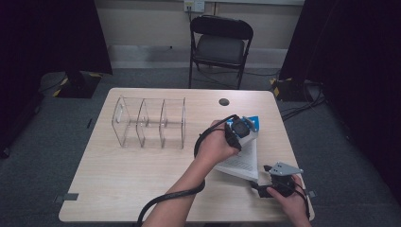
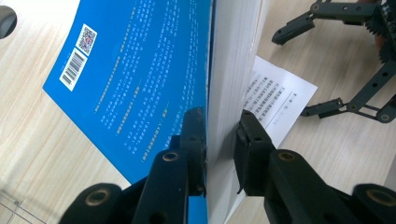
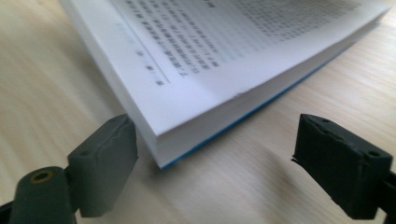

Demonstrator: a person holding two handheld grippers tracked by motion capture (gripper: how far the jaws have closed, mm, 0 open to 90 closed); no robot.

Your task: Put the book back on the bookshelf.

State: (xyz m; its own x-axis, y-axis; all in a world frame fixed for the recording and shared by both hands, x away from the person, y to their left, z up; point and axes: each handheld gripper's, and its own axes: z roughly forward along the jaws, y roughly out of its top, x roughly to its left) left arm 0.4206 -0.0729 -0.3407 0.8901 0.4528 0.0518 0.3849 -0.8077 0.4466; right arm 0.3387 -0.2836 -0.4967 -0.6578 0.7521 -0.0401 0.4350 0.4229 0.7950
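Note:
A thick book with a blue cover (image 1: 253, 121) lies open at the right of the table. Its lower half lies flat with a printed page (image 1: 242, 162) facing up. My left gripper (image 1: 240, 128) is shut on the raised half, one jaw on the blue back cover (image 2: 135, 70) and the other on the white page block (image 2: 229, 70). Near the table's front right corner, my right gripper (image 1: 261, 178) is open. Its fingertips (image 3: 108, 154) flank the near corner of the flat half (image 3: 187, 70) without touching it. The left gripper view also has the right gripper (image 2: 310, 67), standing open beyond the page.
A clear acrylic rack (image 1: 149, 123) with three compartments stands on the wooden table (image 1: 132, 175) at the centre left. A small black disc (image 1: 224, 101) lies near the far edge. A black folding chair (image 1: 220, 45) stands behind the table.

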